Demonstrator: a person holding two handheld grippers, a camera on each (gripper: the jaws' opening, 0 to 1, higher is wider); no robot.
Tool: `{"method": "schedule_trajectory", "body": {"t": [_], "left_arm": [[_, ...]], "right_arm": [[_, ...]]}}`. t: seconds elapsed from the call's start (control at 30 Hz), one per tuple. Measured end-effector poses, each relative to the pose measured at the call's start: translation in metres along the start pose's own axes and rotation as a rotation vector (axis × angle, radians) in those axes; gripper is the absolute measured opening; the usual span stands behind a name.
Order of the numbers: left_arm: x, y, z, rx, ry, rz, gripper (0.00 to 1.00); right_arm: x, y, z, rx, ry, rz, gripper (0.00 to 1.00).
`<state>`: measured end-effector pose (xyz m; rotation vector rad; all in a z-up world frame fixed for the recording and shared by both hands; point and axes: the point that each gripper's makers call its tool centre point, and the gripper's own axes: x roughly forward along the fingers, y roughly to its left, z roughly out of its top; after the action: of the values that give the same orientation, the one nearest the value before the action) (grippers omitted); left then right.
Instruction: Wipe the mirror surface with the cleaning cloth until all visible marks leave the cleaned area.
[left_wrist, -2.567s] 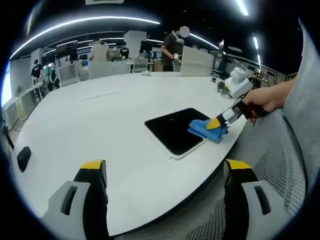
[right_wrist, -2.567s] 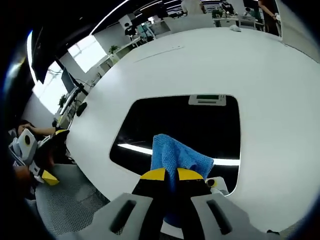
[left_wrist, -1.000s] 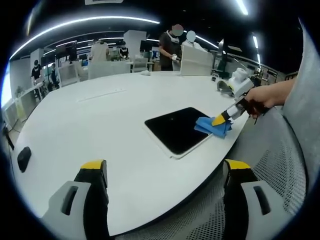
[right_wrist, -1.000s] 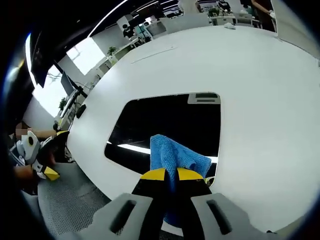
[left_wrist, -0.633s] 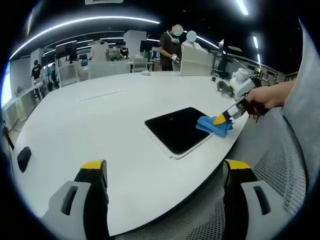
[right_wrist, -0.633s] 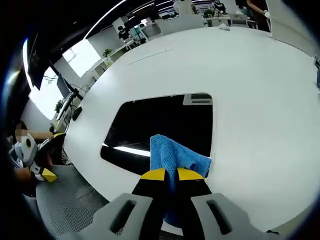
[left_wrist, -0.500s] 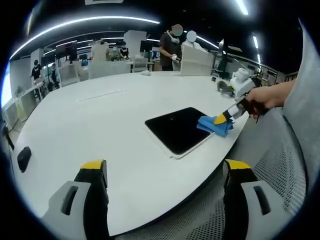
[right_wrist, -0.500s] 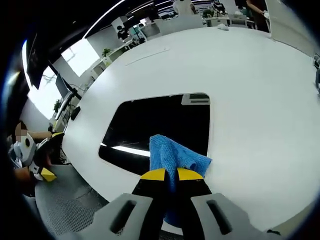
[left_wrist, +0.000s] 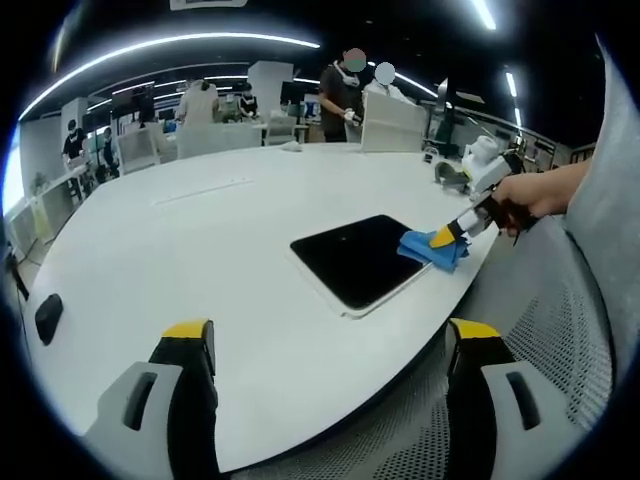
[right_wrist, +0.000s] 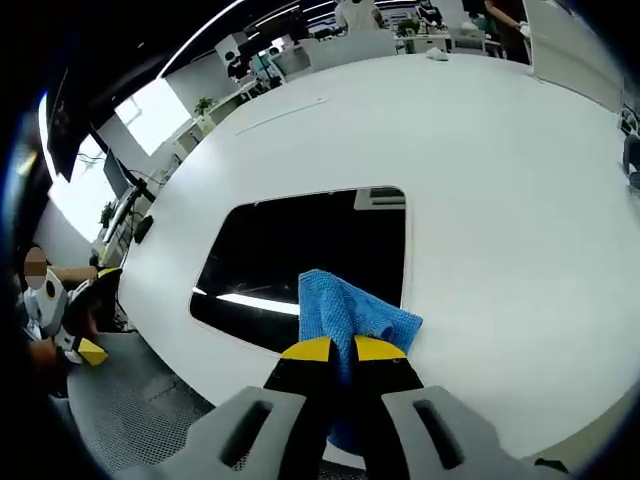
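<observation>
Your left gripper (left_wrist: 330, 345) hangs low with its jaws spread wide apart. Your right gripper (right_wrist: 338, 348) has its yellow-tipped jaws pinched together; in the left gripper view your hand (left_wrist: 527, 196) holds it angled down and forward

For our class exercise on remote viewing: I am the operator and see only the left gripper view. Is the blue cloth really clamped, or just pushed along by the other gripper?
Observer: In the right gripper view the right gripper has its yellow-tipped jaws shut on the cleaning cloth, which fans out ahead of them.
Operator: Where does the cloth sit on the mirror?
Observer: It lies over the mirror's near right corner, partly spilling onto the white table.
Operator: Anything reflected in the glass?
Observer: A bright light strip crosses the dark surface just left of the cloth.
Operator: And my own gripper?
Observer: The left gripper hangs open above the table edge, holding nothing.
</observation>
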<state>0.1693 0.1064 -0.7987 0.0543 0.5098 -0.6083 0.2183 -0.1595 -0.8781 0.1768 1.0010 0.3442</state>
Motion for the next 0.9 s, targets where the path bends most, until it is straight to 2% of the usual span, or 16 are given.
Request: {"method": "schedule_trajectory", "body": {"t": [0.47, 0.63, 0.9], "left_arm": [[0.0, 0.001, -0.002, -0.002, 0.006, 0.0, 0.96], [0.0, 0.002, -0.004, -0.002, 0.01, -0.003, 0.96], [0.0, 0.002, -0.004, -0.004, 0.012, -0.006, 0.96]], "right_arm": [[-0.001, -0.005, 0.001, -0.002, -0.011, -0.023, 0.01], [0.002, -0.005, 0.005, -0.051, -0.023, -0.035, 0.01], [0.008, -0.008, 0.015, -0.044, -0.033, -0.046, 0.01]]}}
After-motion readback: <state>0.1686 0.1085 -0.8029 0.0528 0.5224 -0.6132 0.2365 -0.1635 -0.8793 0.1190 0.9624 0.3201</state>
